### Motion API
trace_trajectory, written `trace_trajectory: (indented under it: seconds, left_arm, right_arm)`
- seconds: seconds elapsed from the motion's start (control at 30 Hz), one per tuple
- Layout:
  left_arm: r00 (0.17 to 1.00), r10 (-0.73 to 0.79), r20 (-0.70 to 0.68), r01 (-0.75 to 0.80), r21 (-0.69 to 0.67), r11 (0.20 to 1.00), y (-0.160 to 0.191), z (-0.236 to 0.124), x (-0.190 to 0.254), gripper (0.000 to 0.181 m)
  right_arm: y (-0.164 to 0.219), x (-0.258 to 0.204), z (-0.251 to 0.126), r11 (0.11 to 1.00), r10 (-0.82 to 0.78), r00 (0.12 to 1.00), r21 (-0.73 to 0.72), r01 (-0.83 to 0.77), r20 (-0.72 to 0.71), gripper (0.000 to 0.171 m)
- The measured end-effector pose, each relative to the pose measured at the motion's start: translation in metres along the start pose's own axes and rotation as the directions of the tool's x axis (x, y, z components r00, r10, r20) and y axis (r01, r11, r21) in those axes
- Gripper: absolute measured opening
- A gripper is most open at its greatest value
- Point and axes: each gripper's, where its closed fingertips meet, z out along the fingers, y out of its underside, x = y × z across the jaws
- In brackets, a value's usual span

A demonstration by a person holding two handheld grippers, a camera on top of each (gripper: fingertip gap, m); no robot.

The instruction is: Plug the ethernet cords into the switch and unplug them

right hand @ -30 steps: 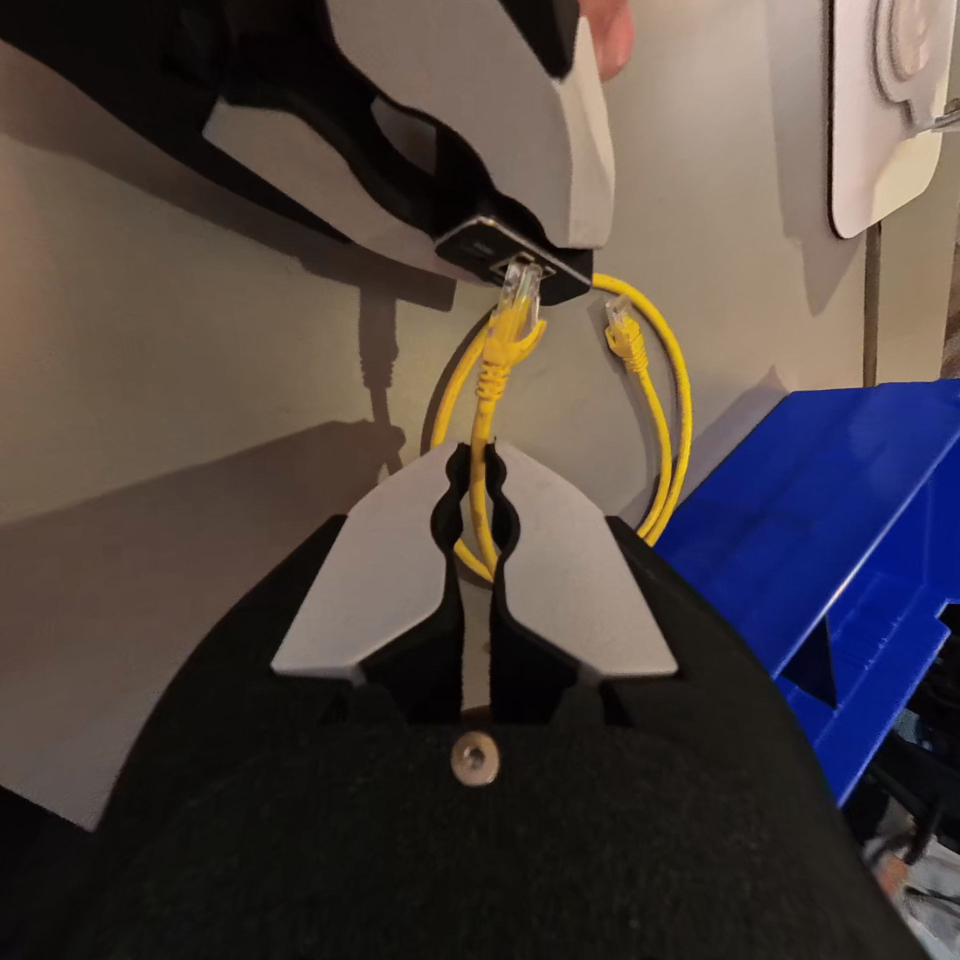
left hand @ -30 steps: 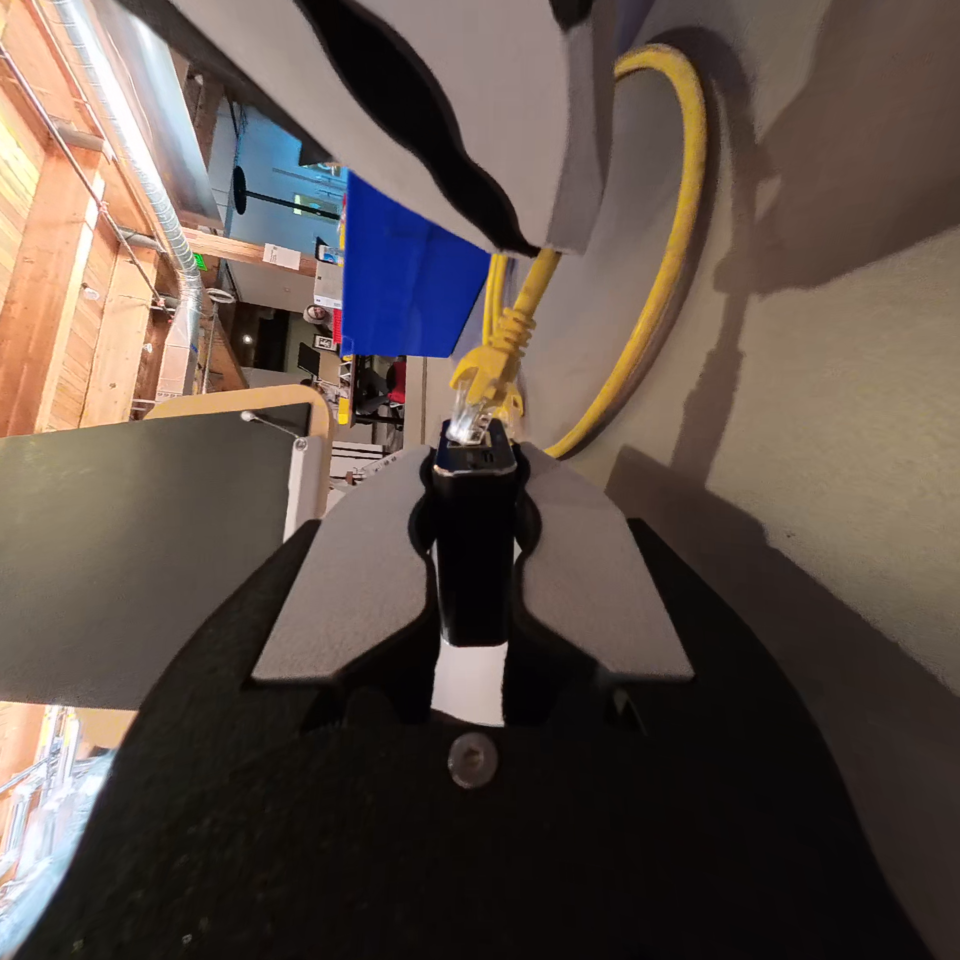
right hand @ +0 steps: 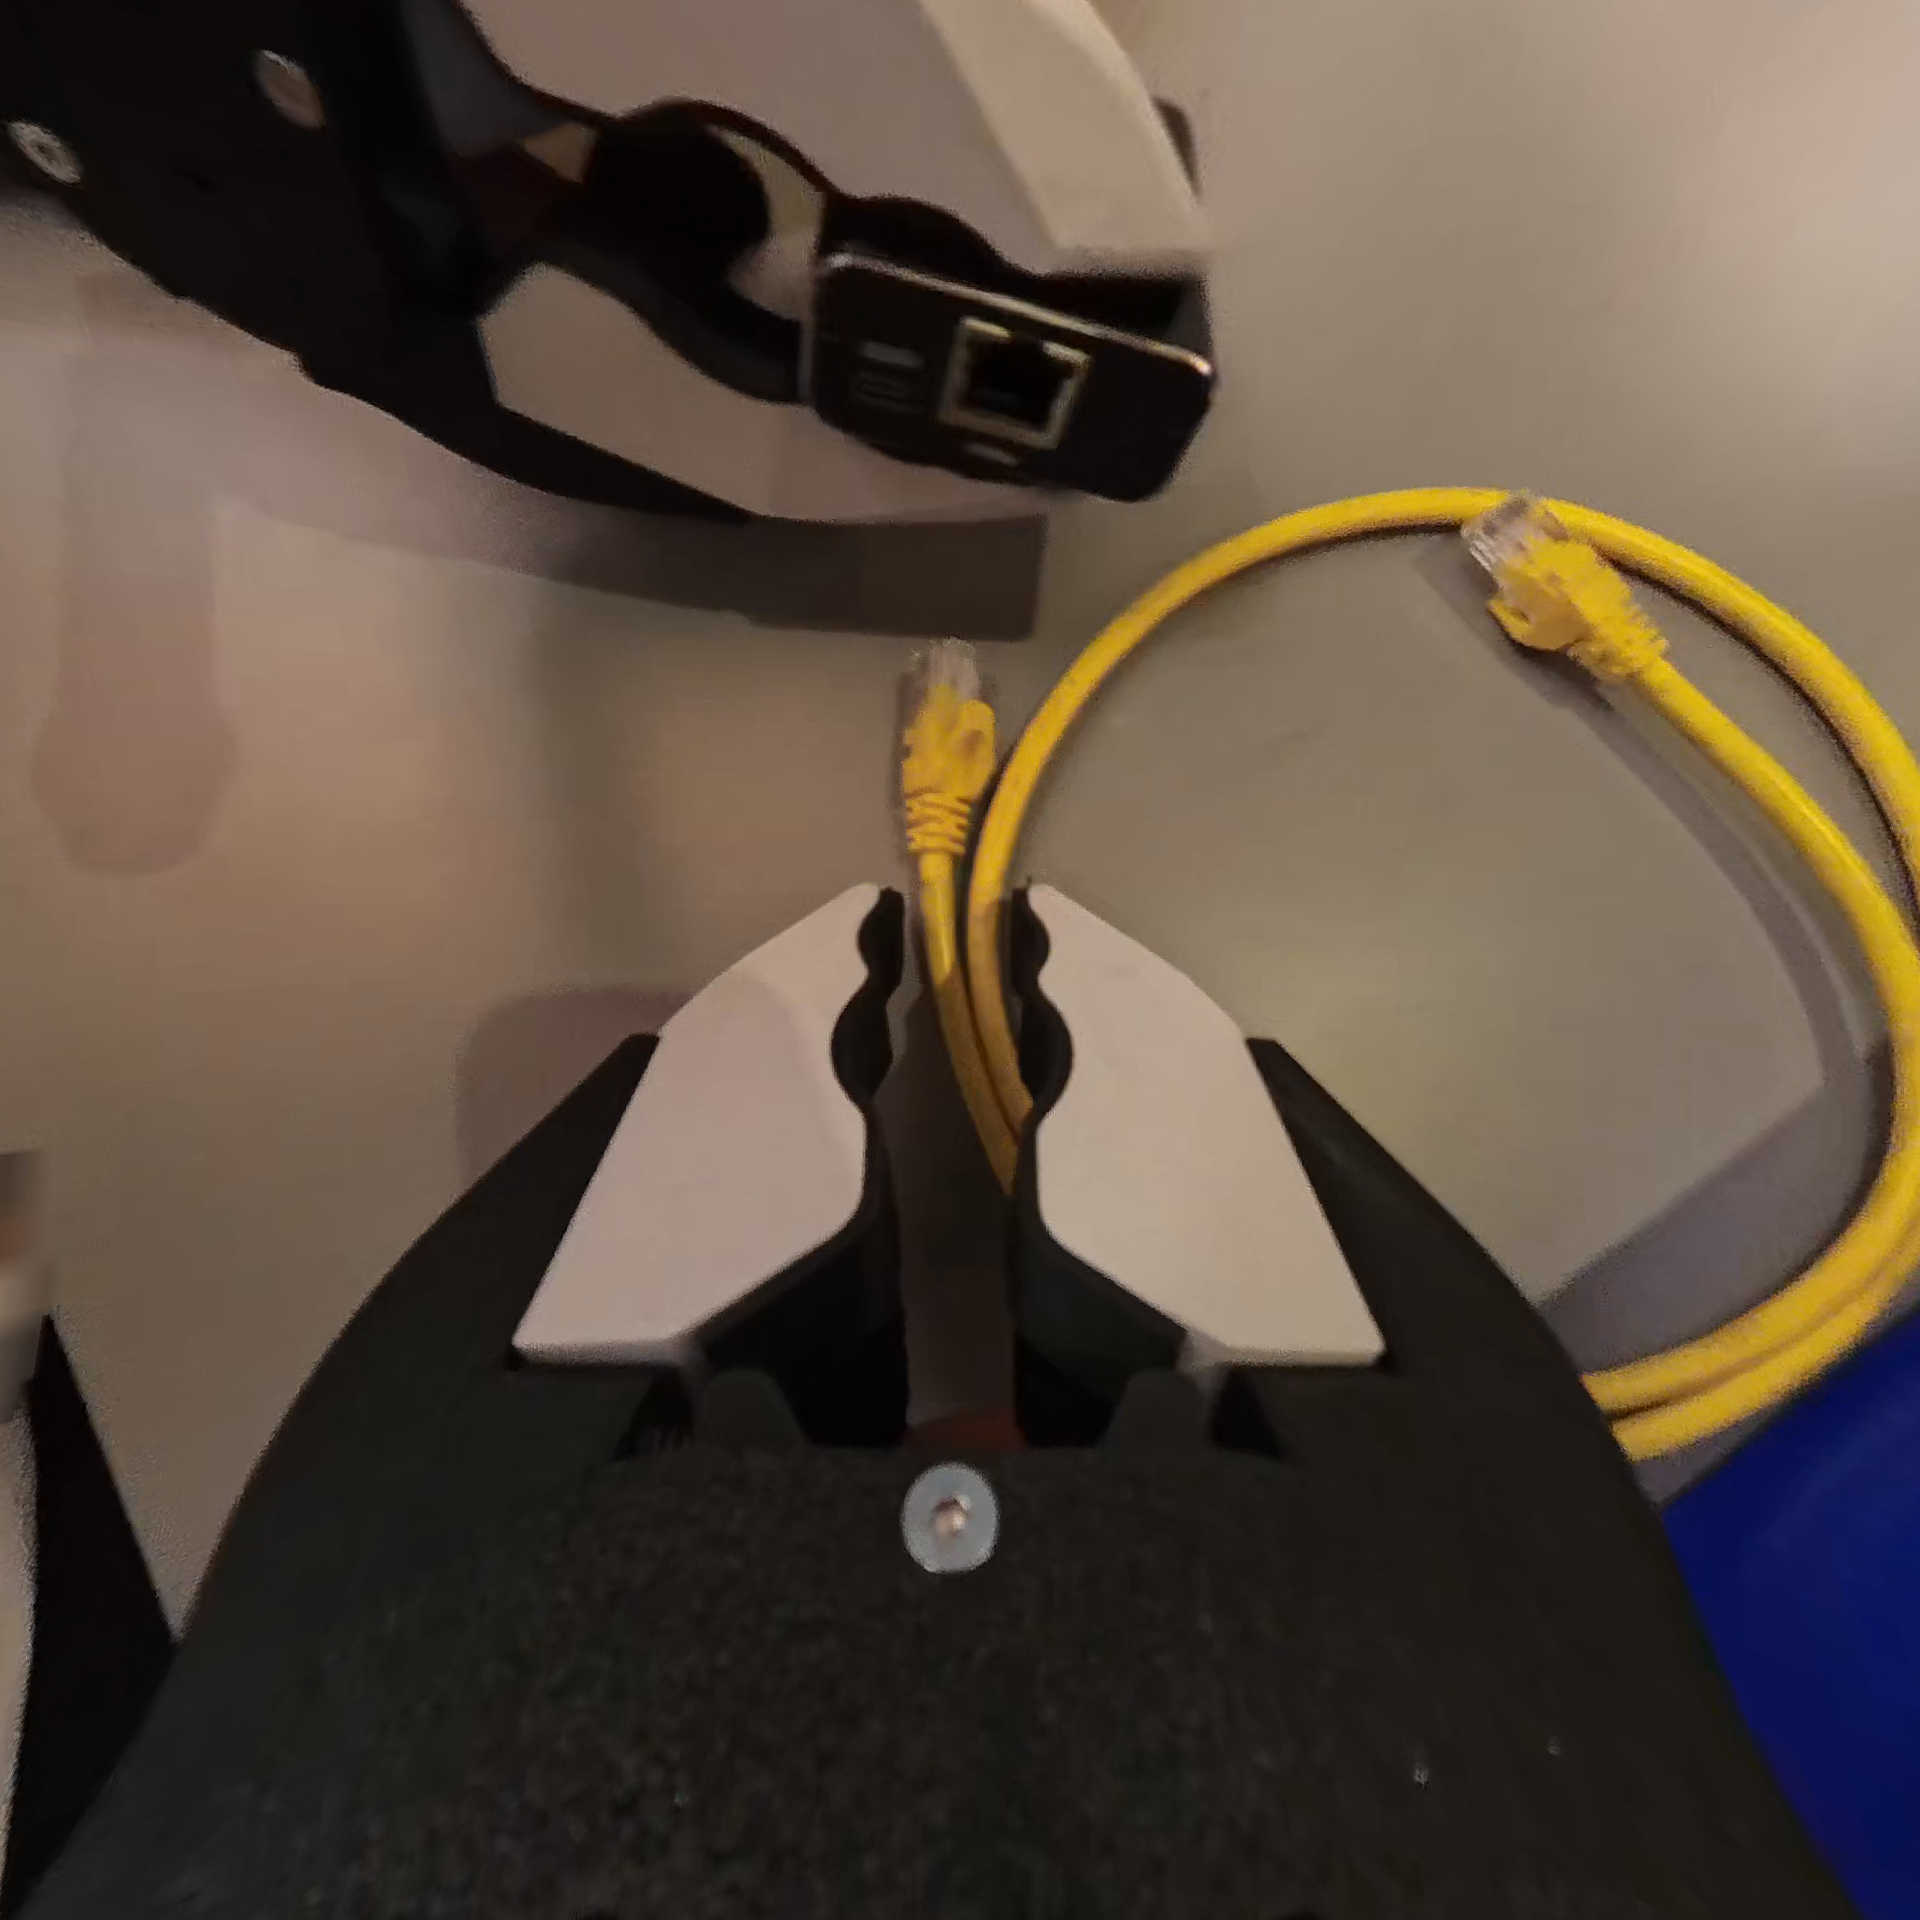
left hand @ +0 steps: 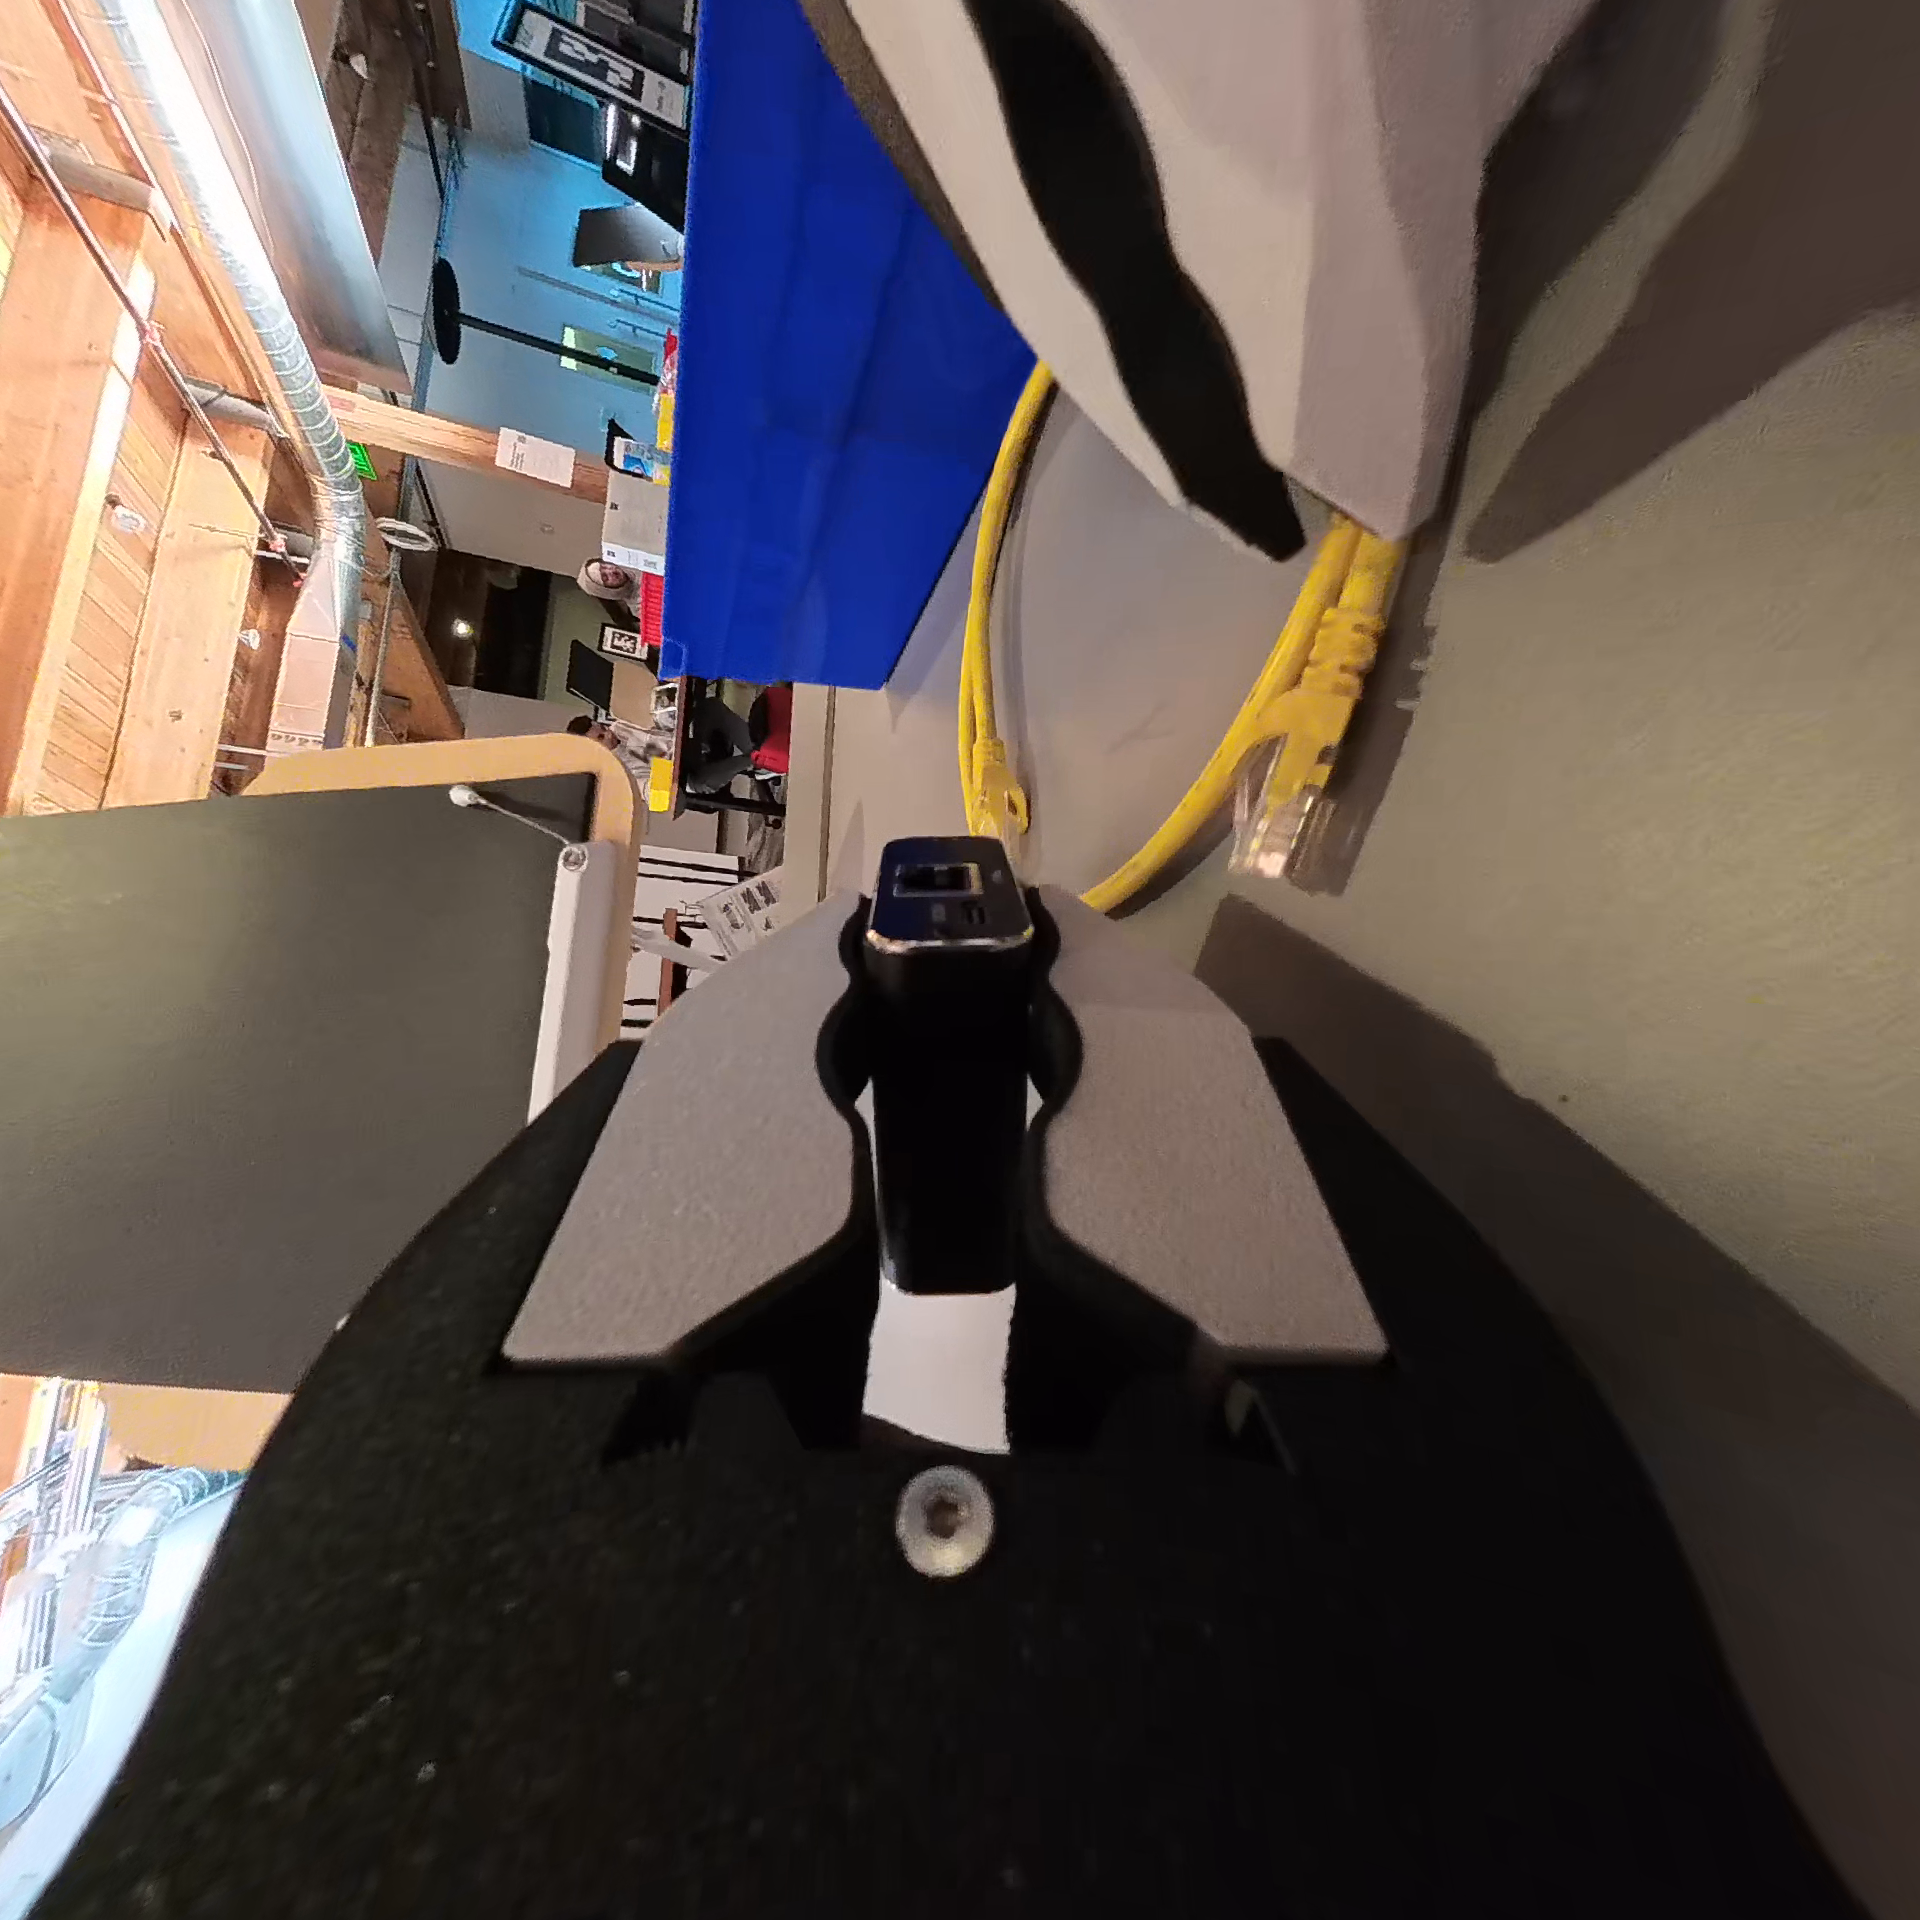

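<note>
The left gripper was shut tight on the switch — a small black box squeezed between its two grey fingers. The end of the box with the port poked out just past the fingertips. The port was empty, with no plug in it.

Ahead of those fingers and off to their right, a yellow cord curled in a loop on the grey table. One clear plug lay there, pointing back toward the gripper. A blue bin stood farther ahead, to the left of the loop.

The right gripper had its fingers apart by a small gap — the cord ran up through that gap, near the right finger, and the fingers did not squeeze it. Its plug stuck up just past the fingertips. It was below the switch and not touching it. The other plug lay ahead and to the right.
</note>
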Motion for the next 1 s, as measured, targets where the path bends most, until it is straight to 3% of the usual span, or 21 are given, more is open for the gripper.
trace_trajectory:
  seconds: [0.1, 0.23, 0.3, 0.53, 0.63, 0.87, 1.0]
  left_arm:
    - [1.0, -0.006, -0.005, 0.006, 0.006, 1.0, -0.002, 0.0, 0.001, 0.026]
    - [1.0, -0.013, -0.003, 0.013, 0.002, 1.0, -0.001, 0.0, 0.0, 0.026]
    - [1.0, -0.015, 0.001, 0.015, -0.004, 1.0, 0.001, 0.0, -0.001, 0.026]
    - [0.999, -0.033, 0.009, 0.033, -0.035, 0.999, 0.011, 0.002, -0.004, 0.026]
    - [0.999, -0.042, 0.008, 0.042, -0.049, 0.998, 0.015, 0.003, -0.005, 0.026]
    - [0.998, -0.058, 0.04, 0.06, -0.061, 0.996, 0.021, 0.001, -0.014, 0.026]
    - [0.994, -0.1, 0.047, 0.101, -0.029, 0.994, 0.017, -0.002, -0.019, 0.026]
  right_arm:
    - [0.003, -0.01, -0.002, 1.0, 0.008, 0.998, -0.018, -0.007, 0.056, 0.02]
    - [-0.007, -0.005, -0.008, 0.996, -0.061, 0.998, 0.055, 0.063, -0.032, 0.016]
    - [-0.016, -0.011, -0.009, 0.992, -0.069, 0.998, 0.102, 0.069, -0.007, 0.015]
    - [-0.011, -0.011, 0.017, 0.998, -0.057, 0.997, -0.011, 0.056, -0.054, 0.016]
    - [-0.019, -0.05, 0.024, 0.999, 0.025, 0.989, 0.023, -0.029, 0.143, 0.017]
    - [-0.018, -0.051, 0.026, 0.999, 0.05, 0.991, 0.008, -0.051, 0.124, 0.013]
    - [-0.031, -0.032, 0.01, 0.992, 0.087, 0.995, 0.09, -0.09, 0.039, 0.009]
